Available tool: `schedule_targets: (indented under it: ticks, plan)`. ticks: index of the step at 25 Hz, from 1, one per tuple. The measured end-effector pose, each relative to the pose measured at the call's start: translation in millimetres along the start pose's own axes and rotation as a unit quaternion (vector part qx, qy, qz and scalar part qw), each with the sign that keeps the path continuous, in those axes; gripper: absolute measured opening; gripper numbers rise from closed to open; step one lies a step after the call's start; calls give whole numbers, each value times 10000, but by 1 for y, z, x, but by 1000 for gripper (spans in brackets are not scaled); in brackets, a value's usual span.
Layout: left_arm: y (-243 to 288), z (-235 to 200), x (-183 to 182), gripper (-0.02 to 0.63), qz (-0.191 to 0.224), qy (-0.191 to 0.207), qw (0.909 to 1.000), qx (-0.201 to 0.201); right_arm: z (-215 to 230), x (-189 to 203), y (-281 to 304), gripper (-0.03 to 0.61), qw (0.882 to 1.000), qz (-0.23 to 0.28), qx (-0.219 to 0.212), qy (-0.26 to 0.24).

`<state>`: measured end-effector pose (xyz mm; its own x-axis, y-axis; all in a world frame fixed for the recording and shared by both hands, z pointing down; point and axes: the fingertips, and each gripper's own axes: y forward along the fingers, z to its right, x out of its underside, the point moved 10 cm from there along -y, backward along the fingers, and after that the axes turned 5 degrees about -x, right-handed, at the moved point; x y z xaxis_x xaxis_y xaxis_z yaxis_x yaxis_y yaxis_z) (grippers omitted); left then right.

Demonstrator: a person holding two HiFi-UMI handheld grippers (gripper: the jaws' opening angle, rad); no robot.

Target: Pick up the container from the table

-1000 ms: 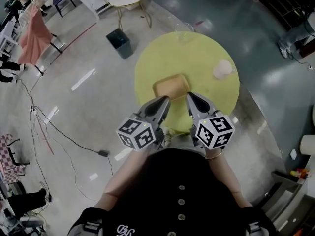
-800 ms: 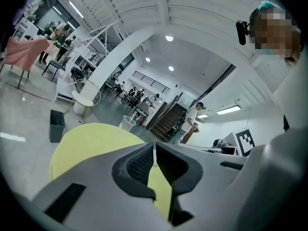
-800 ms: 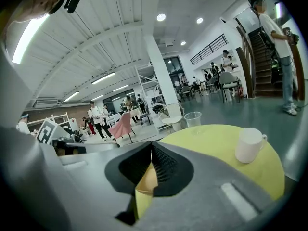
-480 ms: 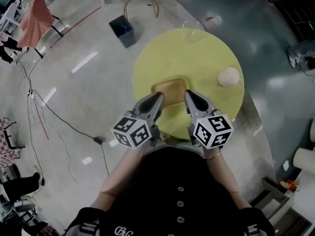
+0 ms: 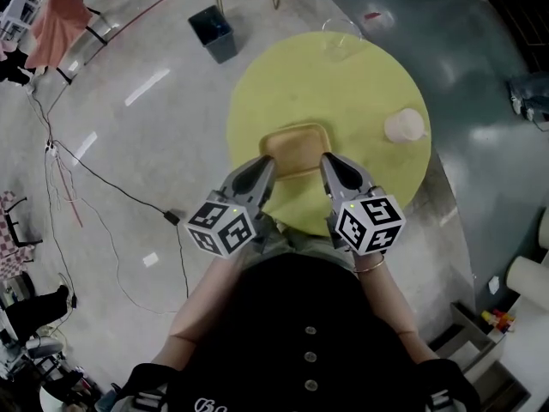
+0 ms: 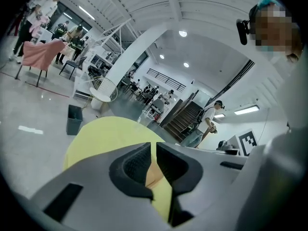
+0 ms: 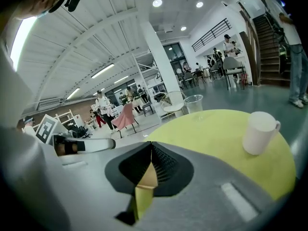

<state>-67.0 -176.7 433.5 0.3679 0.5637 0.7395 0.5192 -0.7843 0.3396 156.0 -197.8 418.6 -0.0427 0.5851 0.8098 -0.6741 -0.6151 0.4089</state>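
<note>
The container, a shallow tan tray (image 5: 296, 147), lies on the round yellow table (image 5: 360, 84) towards its near side. My left gripper (image 5: 267, 164) is shut, its tip at the tray's near left corner. My right gripper (image 5: 327, 160) is shut too, at the near right corner. I cannot tell whether either one touches the tray. In the left gripper view the jaws (image 6: 155, 148) stand closed, with a tan sliver of the tray (image 6: 154, 175) below them. The right gripper view shows closed jaws (image 7: 150, 150) and the same tan tray (image 7: 147, 176) beneath.
A white cup (image 5: 404, 125) stands at the table's right side, also seen as the white cup (image 7: 260, 133). A clear plastic cup (image 5: 339, 39) sits at the far edge. A dark bin (image 5: 211, 31) and cables lie on the floor to the left. People and chairs stand far off.
Both grippers have sunk toward the table and sit closer to the tray's near corners. The left one has drifted a little leftward. The jaws have stayed shut.
</note>
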Motion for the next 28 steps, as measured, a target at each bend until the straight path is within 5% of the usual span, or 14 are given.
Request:
schedule_targets:
  ticks: [13,23,28]
  plan:
    - [-2,-28,11,29,-230,-375,9981,-422,24,19,6,8,9990,-262,308,205]
    - [5,-44,35,162,-718,-699,9922,-742,43,31,17,133,9961,-568,423,517]
    - [11,-54,42,178,-846,-801,9900,-799,56,35,26,141,9948,-594,497,667]
